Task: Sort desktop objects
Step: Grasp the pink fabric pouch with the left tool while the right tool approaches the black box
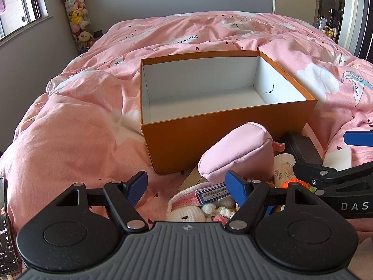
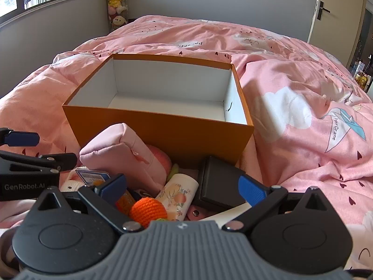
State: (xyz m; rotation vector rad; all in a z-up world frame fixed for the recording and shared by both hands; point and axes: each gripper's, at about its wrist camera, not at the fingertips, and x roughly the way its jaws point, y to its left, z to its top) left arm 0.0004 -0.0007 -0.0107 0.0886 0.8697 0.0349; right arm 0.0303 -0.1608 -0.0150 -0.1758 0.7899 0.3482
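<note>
On the pink quilted bed (image 2: pixel 291 74) sits an open orange cardboard box with a white inside (image 2: pixel 163 88), nothing in it yet. Heaped just in front of its near wall: a soft pink fabric pouch (image 2: pixel 121 154), a crocheted orange ball (image 2: pixel 148 211), a floral-print white tube (image 2: pixel 179 191), a black rectangular case (image 2: pixel 219 182), and, seen from the left wrist, a cream crocheted doll (image 1: pixel 186 214) with a barcoded plastic card (image 1: pixel 213 193) lying on it.

Left claw (image 1: pixel 186 187): jaws wide, holding nothing, hanging over the doll and card. Right claw (image 2: pixel 181 186): jaws wide, empty, over the tube and ball.

Judgement: sorting has not begun; the first pick is the step in hand. Best taken from the top of the heap. The pouch leans on the others and is bulky, so pinch it across its narrow seam end, lift straight, clear the box wall, then release low inside.

Obstacles: things touch and overlap, so a careless closing may catch two. Both claws work near each other; one should wait. Quilt is soft, so the box may tip if nudged. A phone (image 1: pixel 3 221) lies at far left.
</note>
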